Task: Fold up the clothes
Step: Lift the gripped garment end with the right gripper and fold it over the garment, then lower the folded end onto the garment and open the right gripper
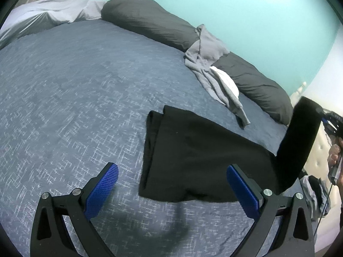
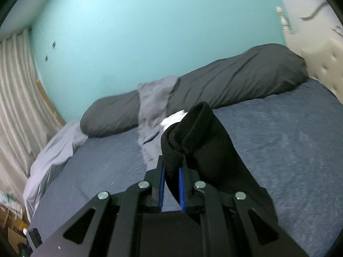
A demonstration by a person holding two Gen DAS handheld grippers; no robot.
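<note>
While the right gripper (image 2: 171, 171) pinches the folded black cloth garment (image 1: 193, 150) — one end raised — the left gripper (image 1: 171, 184) hangs spread wide over the blue woven bedspread (image 1: 75, 96).

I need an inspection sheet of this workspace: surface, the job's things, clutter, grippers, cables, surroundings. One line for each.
Surface: bed with blue patterned cover, mostly bare.
Job's things: black garment, partly folded, one end lifted off the bed; grey garment crumpled, draped over the dark long pillow; white cloth beside it.
Clutter: pale sheet bunched at the far corner; clothes pile off the bed edge.
Grippers: left gripper open, empty, above the cover; right gripper shut on the black garment.
Cables: thin dark cable under the person's hand.
Surroundings: turquoise wall, curtain, tufted headboard.
</note>
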